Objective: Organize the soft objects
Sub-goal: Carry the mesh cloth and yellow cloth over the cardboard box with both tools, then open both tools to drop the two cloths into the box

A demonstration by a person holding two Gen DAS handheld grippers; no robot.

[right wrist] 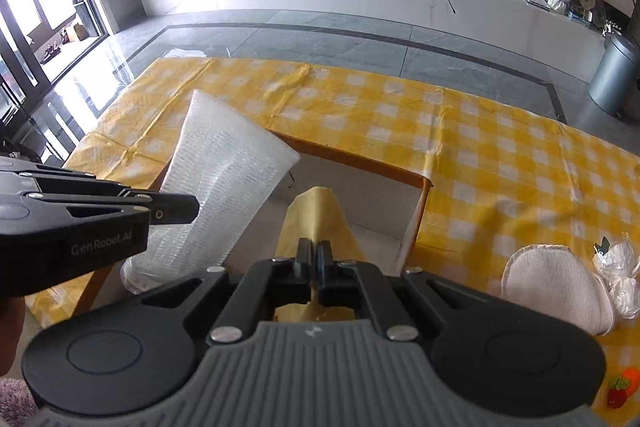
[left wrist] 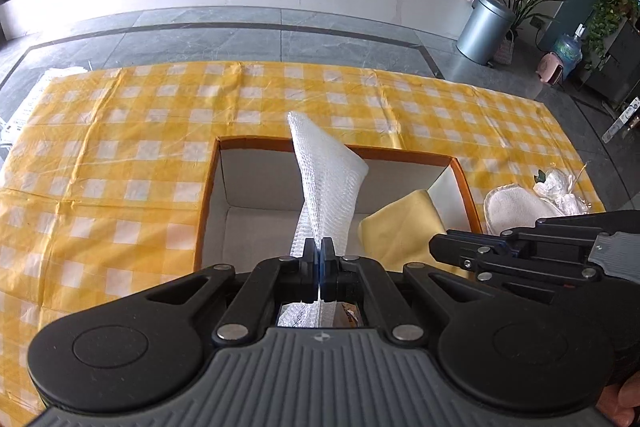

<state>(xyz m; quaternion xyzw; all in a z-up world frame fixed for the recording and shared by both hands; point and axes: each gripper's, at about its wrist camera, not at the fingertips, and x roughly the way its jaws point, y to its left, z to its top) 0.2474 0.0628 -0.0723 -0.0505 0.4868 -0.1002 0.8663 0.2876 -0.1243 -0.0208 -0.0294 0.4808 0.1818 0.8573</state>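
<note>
My left gripper (left wrist: pixel 319 247) is shut on a white bubble-wrap sheet (left wrist: pixel 326 179) and holds it upright over an orange-rimmed cardboard box (left wrist: pixel 208 195). The sheet also shows in the right wrist view (right wrist: pixel 224 187), with the left gripper (right wrist: pixel 188 207) beside it. My right gripper (right wrist: pixel 314 247) is shut on a yellow cloth (right wrist: pixel 316 215) inside the box (right wrist: pixel 416 223). The cloth (left wrist: pixel 404 227) and the right gripper (left wrist: pixel 444 247) show in the left wrist view at the box's right side.
The box sits on a yellow checked tablecloth (left wrist: pixel 120 147). A white fluffy pad (right wrist: pixel 556 291) and a crumpled clear bag (right wrist: pixel 620 275) lie right of the box. A small strawberry toy (right wrist: pixel 620 391) lies at the near right. A grey bin (left wrist: pixel 484 27) stands on the floor beyond.
</note>
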